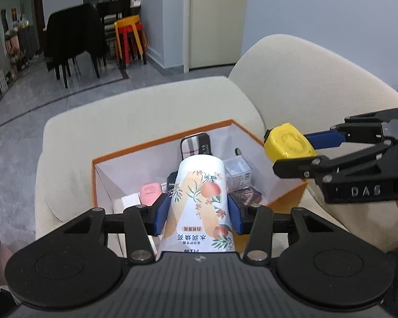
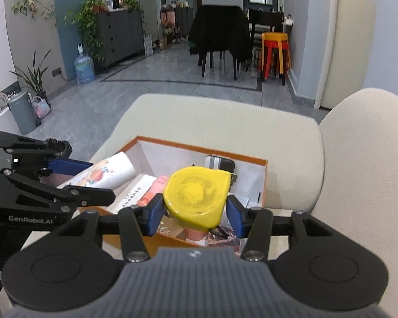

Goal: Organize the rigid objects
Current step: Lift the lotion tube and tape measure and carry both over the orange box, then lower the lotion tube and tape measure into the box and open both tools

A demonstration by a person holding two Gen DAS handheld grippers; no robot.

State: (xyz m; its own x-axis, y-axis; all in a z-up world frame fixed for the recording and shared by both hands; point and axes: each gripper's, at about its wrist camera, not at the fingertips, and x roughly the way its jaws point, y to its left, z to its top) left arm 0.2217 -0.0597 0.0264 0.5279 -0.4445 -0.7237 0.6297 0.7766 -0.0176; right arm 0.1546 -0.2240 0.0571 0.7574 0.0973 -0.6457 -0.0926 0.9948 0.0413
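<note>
**Both grippers loaded above the orange box**

Above the orange-rimmed cardboard box with white inner walls, which sits on the cream fabric sofa seat close to its armrest end, two items are held clear of the contents. The left gripper has its jaws clamped on the flanks of a white squeeze tube printed with peaches and flowers; the tube lies along the line of the fingers, its flat end pointing away over the box interior. The right gripper has its jaws clamped on a yellow plastic tape measure, gripped across its narrow sides with the broad round face towards the camera, over the box's near side.

Inside the box lie a pink container, a small clear-wrapped carton, a dark pouch with a striped panel against the far wall and a brown patterned packet.

Judgement: gripping each item across its narrowest span gives the pads flat, firm purchase. Whether the two are going into the box or coming out cannot be told. The box is crowded, so any set-down calls for a free gap.
</note>
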